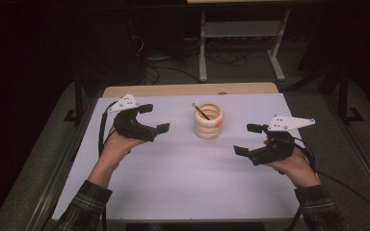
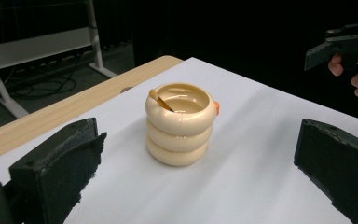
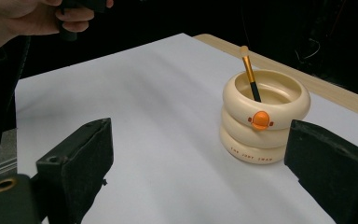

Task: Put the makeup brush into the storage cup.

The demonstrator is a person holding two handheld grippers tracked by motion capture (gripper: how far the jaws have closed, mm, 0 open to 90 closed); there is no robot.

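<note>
Both wide apart: left gripper (image 1: 155, 118) and right gripper (image 1: 248, 139) flank the ringed cream holder (image 1: 208, 121) mid-sheet, far side. Best approach, I'd say: pinch the brush (image 3: 250, 73) handle high, lift straight.

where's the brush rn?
The thin brush with the orange-and-black handle stands tilted inside the cream three-ring holder, mid-table toward the far edge in the high view, between the open left gripper and right gripper.
</note>
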